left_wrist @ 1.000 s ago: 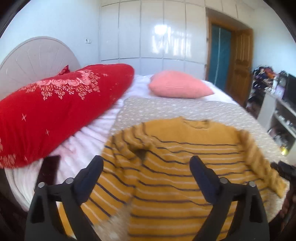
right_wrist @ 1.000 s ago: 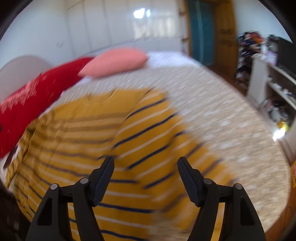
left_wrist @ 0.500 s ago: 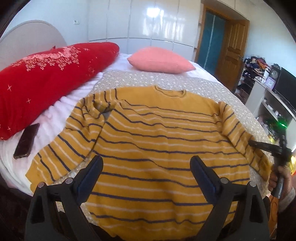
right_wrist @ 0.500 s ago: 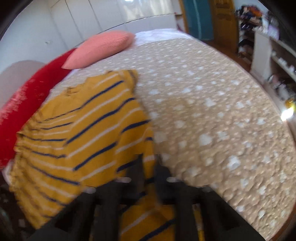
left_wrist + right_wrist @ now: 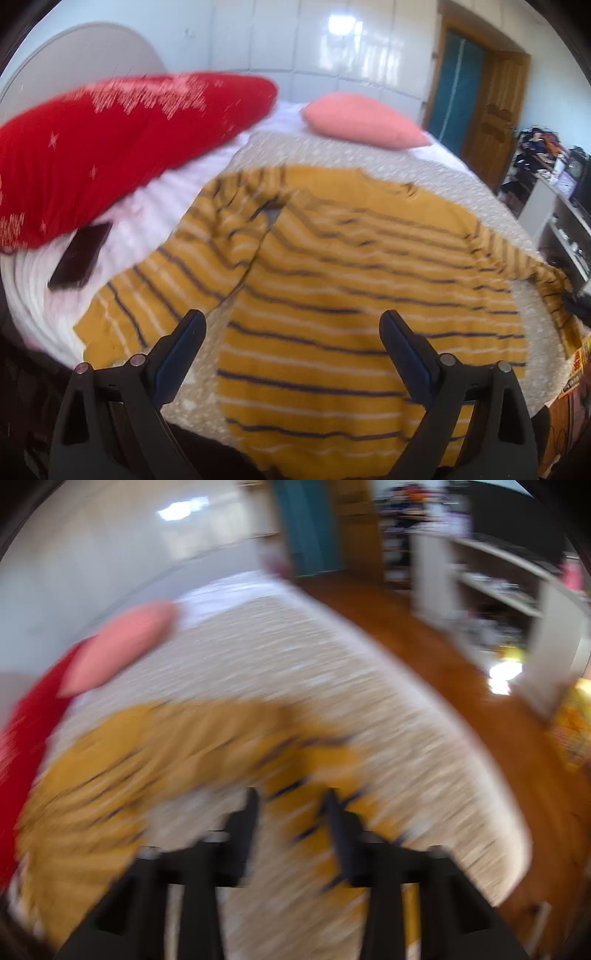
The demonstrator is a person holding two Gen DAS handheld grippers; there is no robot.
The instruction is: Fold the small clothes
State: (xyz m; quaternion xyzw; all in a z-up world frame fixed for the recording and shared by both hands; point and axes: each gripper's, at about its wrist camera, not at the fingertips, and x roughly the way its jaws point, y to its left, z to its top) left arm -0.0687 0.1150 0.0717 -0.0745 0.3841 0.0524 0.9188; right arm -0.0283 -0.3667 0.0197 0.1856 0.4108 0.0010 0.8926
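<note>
A mustard sweater with dark and white stripes (image 5: pixel 351 288) lies flat on the speckled bedspread (image 5: pixel 332 155), neck away from me, both sleeves spread out. My left gripper (image 5: pixel 291 343) is open and empty, hovering over the sweater's lower hem. The right wrist view is heavily blurred. There my right gripper (image 5: pixel 291 805) has its jaws partly open on either side of the right sleeve (image 5: pixel 306 771), with fabric between them.
A large red pillow (image 5: pixel 110 147) and a pink pillow (image 5: pixel 362 118) lie at the head of the bed. A dark phone (image 5: pixel 79 254) rests on the white sheet at left. Shelves (image 5: pixel 498 590) and wooden floor (image 5: pixel 461 686) are to the right.
The right gripper was shut on the right sleeve half a second ago; now its jaws stand apart and the view swings fast. The left gripper dropped lower and closer to the sweater, staying open.
</note>
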